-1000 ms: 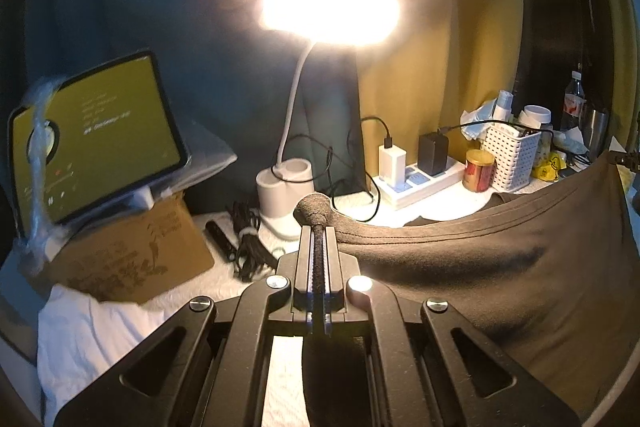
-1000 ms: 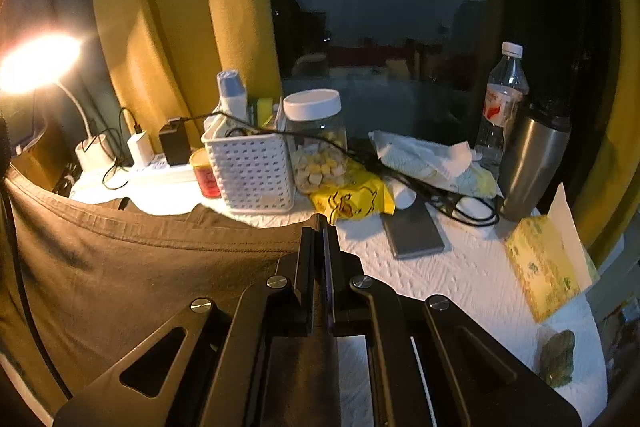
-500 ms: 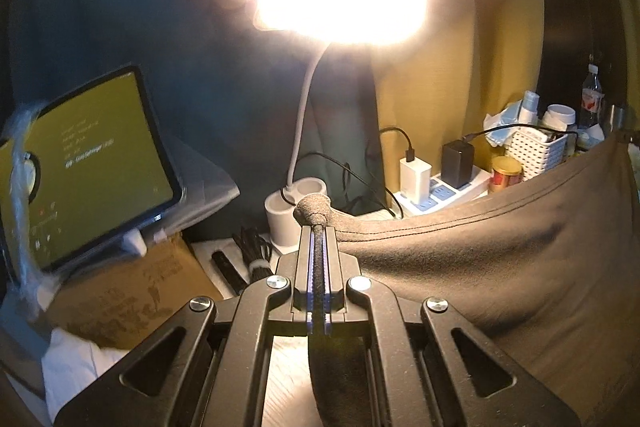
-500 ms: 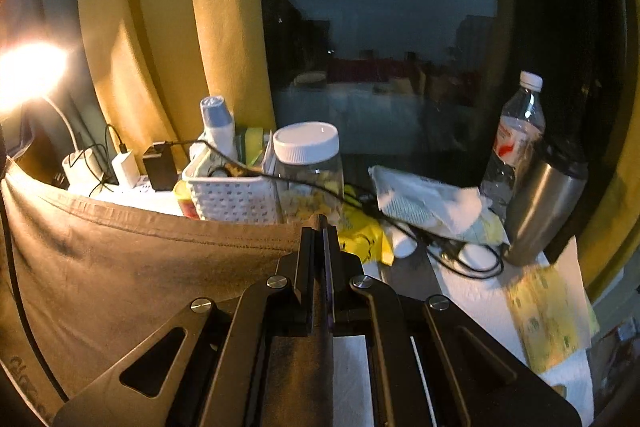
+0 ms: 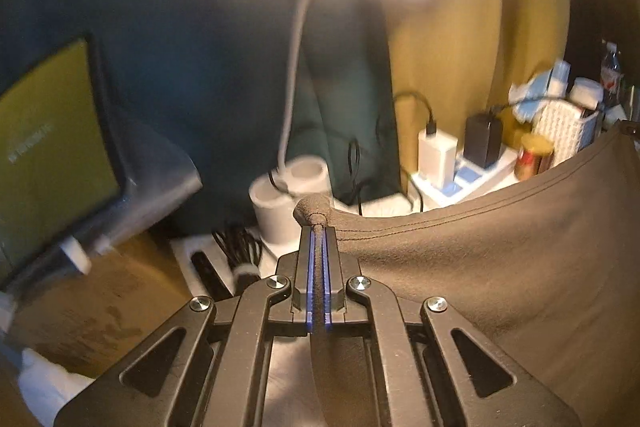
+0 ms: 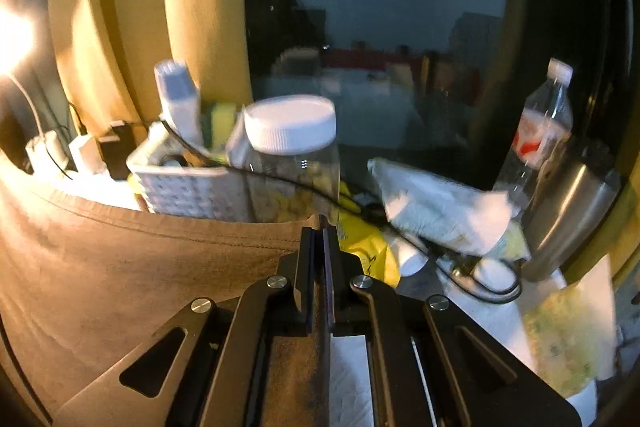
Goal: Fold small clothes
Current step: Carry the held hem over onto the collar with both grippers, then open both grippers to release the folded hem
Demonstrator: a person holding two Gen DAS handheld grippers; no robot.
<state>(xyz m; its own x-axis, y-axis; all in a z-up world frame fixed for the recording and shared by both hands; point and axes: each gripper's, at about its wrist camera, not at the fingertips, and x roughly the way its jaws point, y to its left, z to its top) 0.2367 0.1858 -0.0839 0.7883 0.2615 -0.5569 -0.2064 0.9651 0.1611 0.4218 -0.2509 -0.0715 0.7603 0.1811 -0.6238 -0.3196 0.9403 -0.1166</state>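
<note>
Both tongs are clamped on the same dark brown cotton garment (image 5: 500, 267). Left tongs (image 5: 318, 227) have their blue-edged pads pressed tight on a bunched corner of the cloth, with a small knob of fabric poking out past the tips. Right tongs (image 6: 319, 227) pinch the other corner of the stitched hem, their jaws all but closed on the thin fabric. Between the two grips the garment (image 6: 132, 267) hangs stretched in a shallow sag above the white-covered tabletop (image 6: 352, 383), its hemmed edge uppermost.

Just beyond the left tongs stand a coil of black cable (image 5: 238, 247) and the white round base of a desk lamp (image 5: 280, 199), whose thin stem rises to a glaring head at the top of the view. To the left a brown cardboard box (image 5: 92, 311) carries a tablet with a yellow-green screen (image 5: 44, 147). Farther right a white power strip (image 5: 464, 179) holds a white and a black charger.

Past the right tongs lie a yellow packet (image 6: 368, 247) and a crumpled white wrapper (image 6: 436, 211). Behind them are a white perforated plastic basket (image 6: 188, 191), a clear jar with a white lid (image 6: 292, 147), a steel tumbler (image 6: 564, 211) and a clear water bottle (image 6: 544, 123), set before a dark window and yellow curtain (image 6: 132, 27).
</note>
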